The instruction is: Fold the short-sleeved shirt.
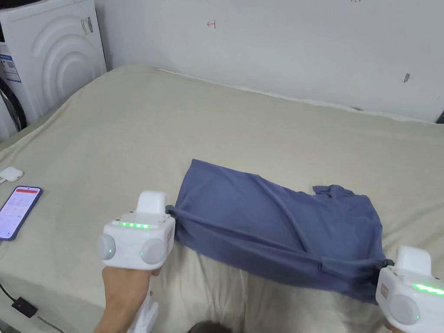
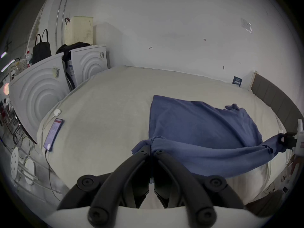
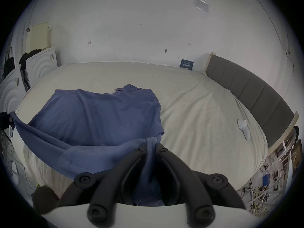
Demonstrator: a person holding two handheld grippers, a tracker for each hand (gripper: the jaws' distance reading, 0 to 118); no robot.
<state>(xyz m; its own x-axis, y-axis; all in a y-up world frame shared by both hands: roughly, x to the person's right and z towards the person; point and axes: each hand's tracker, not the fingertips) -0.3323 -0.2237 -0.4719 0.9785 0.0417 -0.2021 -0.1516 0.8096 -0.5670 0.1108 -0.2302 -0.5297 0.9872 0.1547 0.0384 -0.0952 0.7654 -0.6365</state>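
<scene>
A blue short-sleeved shirt (image 1: pixel 277 225) lies across the beige bed (image 1: pixel 143 130), its near edge lifted and stretched taut over the bed's front edge. My left gripper (image 1: pixel 170 211) is shut on the shirt's near left corner; in the left gripper view the shirt (image 2: pixel 197 128) bunches between the black jaws of that gripper (image 2: pixel 152 147). My right gripper (image 1: pixel 387 263) is shut on the near right corner. In the right gripper view, cloth of the shirt (image 3: pixel 92 116) runs down between the jaws of the right gripper (image 3: pixel 150 145). The far part of the shirt rests flat, a crumpled bit at the far right.
A phone (image 1: pixel 18 211) with a lit screen and a white earbud case (image 1: pixel 11 174) lie at the bed's left edge. A white washing machine (image 1: pixel 52 56) stands at the left. A white wall runs behind the bed. A grey headboard (image 3: pixel 250 90) borders the right side.
</scene>
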